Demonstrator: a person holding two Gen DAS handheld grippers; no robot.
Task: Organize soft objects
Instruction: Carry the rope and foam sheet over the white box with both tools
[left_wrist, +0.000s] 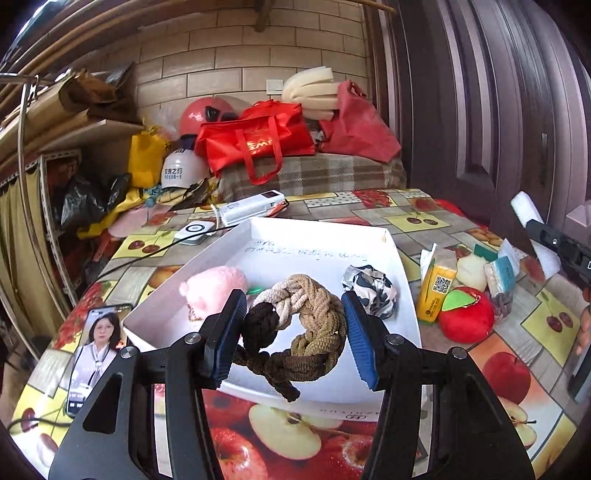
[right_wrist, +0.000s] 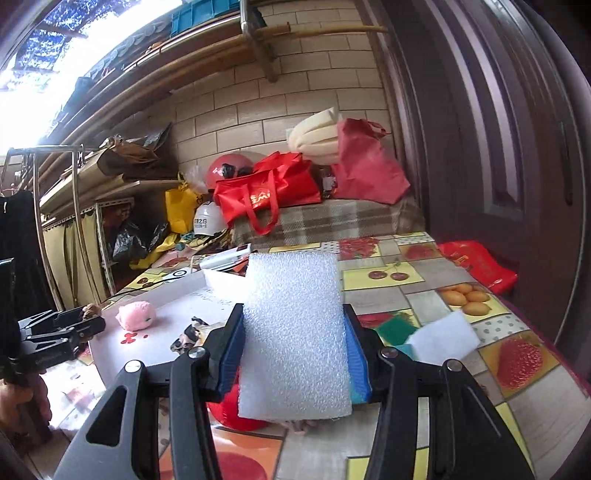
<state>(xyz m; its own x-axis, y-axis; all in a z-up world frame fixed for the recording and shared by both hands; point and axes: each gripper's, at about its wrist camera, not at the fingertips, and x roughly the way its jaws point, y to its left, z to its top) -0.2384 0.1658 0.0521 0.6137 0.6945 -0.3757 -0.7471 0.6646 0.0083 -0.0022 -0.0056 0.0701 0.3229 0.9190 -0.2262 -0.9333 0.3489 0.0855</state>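
The braided ring hangs over the near edge of the white box, between the spread fingers of the left gripper, whose jaws stand open around it. Inside the box lie a pink plush toy and a black-and-white scrunchie. The right gripper pinches a white foam sheet above the fruit-patterned tablecloth. A red plush apple sits just beside the box.
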